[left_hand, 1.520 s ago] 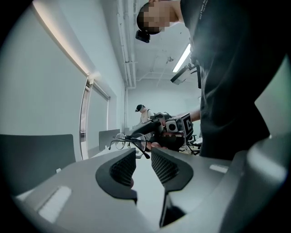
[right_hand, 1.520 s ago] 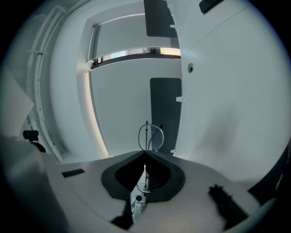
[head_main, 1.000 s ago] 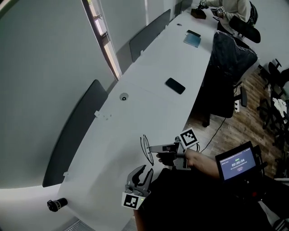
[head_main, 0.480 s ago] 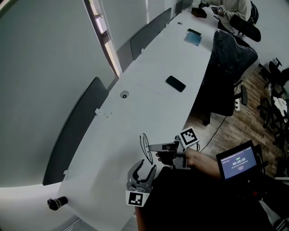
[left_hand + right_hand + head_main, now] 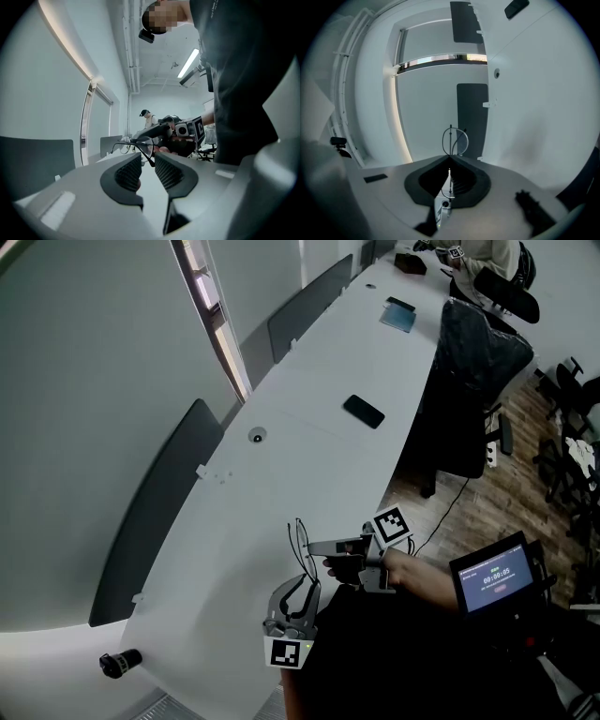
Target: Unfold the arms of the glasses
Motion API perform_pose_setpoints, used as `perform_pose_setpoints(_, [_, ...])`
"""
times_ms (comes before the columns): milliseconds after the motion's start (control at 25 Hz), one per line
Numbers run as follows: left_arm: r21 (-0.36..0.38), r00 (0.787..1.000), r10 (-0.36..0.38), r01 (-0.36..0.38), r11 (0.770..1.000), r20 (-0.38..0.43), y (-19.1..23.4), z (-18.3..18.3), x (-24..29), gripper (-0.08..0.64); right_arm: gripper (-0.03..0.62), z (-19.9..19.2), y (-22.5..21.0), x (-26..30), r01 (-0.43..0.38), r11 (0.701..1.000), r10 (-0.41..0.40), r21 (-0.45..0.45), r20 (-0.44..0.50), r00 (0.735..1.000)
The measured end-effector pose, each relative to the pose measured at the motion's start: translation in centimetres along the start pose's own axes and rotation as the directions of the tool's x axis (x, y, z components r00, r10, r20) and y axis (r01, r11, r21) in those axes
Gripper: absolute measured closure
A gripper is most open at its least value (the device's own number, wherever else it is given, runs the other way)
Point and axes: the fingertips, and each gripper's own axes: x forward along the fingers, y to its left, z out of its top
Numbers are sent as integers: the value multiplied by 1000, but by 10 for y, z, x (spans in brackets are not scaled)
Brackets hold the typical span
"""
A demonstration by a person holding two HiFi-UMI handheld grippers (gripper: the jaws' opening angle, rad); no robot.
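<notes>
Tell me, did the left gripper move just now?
Yes, slightly: the left gripper has shifted right, toward the glasses, away from the black cylinder. Its jaws are closing, the glasses' arm tip between them.

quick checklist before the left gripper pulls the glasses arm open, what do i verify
1. Right gripper shut on the glasses: ok
2. Temple arm lined up between the left gripper jaws: ok
3. Left pads pressing that arm: not ok, the jaws are closing and a gap shows
4. Phone well away from the work: ok
</notes>
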Motion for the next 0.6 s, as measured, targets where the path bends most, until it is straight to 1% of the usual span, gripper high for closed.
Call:
perform_pose_setpoints(40, [11,1000,-3,3,1000,2,-1,0,0,485,581,0,0,0,-1,1000,1,1,0,1000])
perform_pose_setpoints(80, [18,1000,-5,5,1000,3,-1,1,-1,494,581,0,0,0,0,1000,0,0,0,1000])
perform_pose_setpoints(160, [4,1000,2,-2,1000,-2,-1,1,-3,505,581,-1,1,0,-1,1000,1,-1,-3,1000])
perform_pose_setpoints(360, [-34,1000,1,-2,999,-30,-1,-5,-7,509,581,-3,1,1,-4,1000,3,-8,-11,1000])
perform_pose_setpoints(480, [-57,1000,3,-4,998,-24,-1,-5,-7,509,581,-4,1,1,4,1000,-5,-16,-19,1000])
perform_pose_setpoints(600, [-60,1000,0,-1,998,-20,-2,-7,-8,509,581,-5,-1,0,17,999,-18,-37,-30,999])
